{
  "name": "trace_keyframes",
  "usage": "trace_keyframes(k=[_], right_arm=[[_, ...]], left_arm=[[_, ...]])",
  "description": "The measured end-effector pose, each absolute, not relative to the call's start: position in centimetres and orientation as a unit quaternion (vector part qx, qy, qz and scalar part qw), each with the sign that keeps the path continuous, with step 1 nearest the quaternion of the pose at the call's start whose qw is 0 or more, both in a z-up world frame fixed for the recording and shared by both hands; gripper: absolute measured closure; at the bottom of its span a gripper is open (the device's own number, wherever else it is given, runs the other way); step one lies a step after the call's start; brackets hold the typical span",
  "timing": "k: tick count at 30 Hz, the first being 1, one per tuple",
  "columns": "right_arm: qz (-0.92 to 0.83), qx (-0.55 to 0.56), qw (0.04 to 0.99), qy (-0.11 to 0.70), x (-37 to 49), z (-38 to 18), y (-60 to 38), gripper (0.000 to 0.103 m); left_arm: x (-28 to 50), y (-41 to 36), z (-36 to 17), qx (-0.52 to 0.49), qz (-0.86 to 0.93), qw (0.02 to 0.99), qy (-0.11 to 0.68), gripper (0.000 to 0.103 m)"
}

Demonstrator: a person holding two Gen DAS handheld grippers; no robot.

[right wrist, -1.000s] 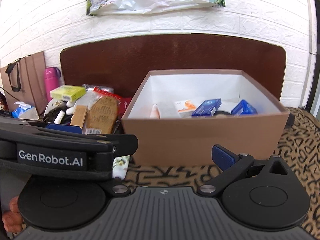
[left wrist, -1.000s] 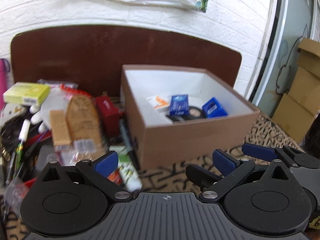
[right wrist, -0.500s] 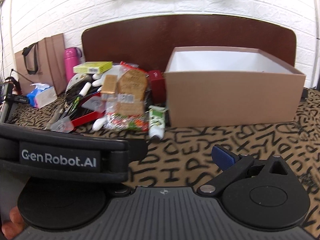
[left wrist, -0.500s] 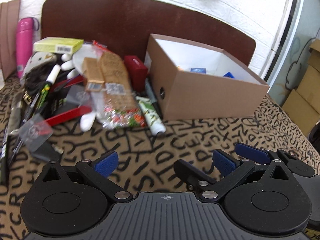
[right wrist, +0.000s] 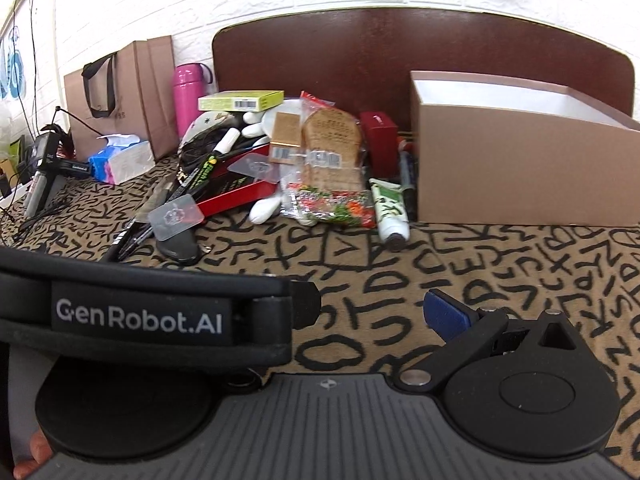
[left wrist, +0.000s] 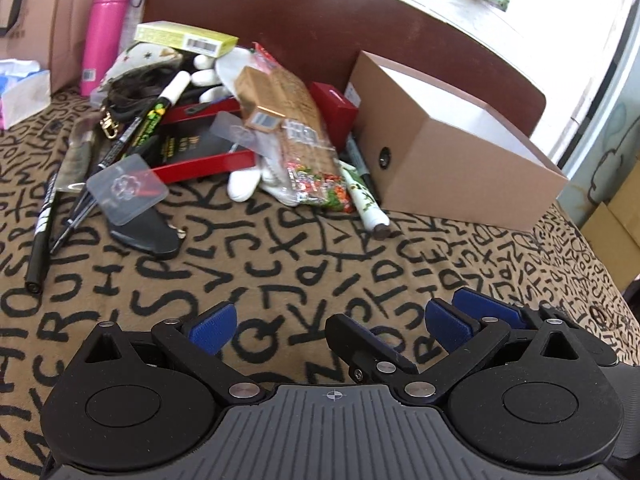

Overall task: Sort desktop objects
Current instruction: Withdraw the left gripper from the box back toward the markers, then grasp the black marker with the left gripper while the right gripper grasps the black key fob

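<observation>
Both the left gripper and right gripper are held wide and empty; another item from the cluttered pile is apparently to be fetched for the brown cardboard box.

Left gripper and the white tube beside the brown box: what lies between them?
Only bare patterned cloth lies between the left gripper and the white tube; the left wrist view shows this.

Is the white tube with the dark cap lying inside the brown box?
No, the white tube lies on the patterned cloth just outside the brown box, beside its left wall.
</observation>
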State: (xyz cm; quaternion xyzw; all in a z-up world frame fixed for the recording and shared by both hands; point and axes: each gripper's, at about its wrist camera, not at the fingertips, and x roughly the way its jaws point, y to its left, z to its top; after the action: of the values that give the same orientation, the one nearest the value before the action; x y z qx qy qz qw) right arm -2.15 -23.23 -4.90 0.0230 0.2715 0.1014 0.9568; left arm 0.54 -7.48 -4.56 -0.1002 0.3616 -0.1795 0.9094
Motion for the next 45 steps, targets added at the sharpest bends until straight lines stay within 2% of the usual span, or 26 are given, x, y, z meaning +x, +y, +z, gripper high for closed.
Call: trace_keyframes(k=[9,32,42,45], right_arm=[[0.128,0.005,0.955,0.267,-0.8,-4.6,-21.5,0.0],[0.249,-0.042,0.928,0.274,3.6,-5.0,-14.9,0.002],[0.276,-0.062,0.919,0.274,4.8,-5.3,-12.2,0.014],[0.279,-0.067,0.918,0.276,5.3,-5.5,-11.7,0.018]], left_arm=[[0.9,-2.6,-4.1,-0.134,-0.116,0.927,0.33,0.0],[3.2,7.3,-5.2,-0.153,0.016,0.934,0.322,0.0],[4.1,8.5,-6.3,-0.148,0.018,0.925,0.349,0.018],[4.3,8.4,-6.5,-0.142,0.016,0.927,0.348,0.019]])
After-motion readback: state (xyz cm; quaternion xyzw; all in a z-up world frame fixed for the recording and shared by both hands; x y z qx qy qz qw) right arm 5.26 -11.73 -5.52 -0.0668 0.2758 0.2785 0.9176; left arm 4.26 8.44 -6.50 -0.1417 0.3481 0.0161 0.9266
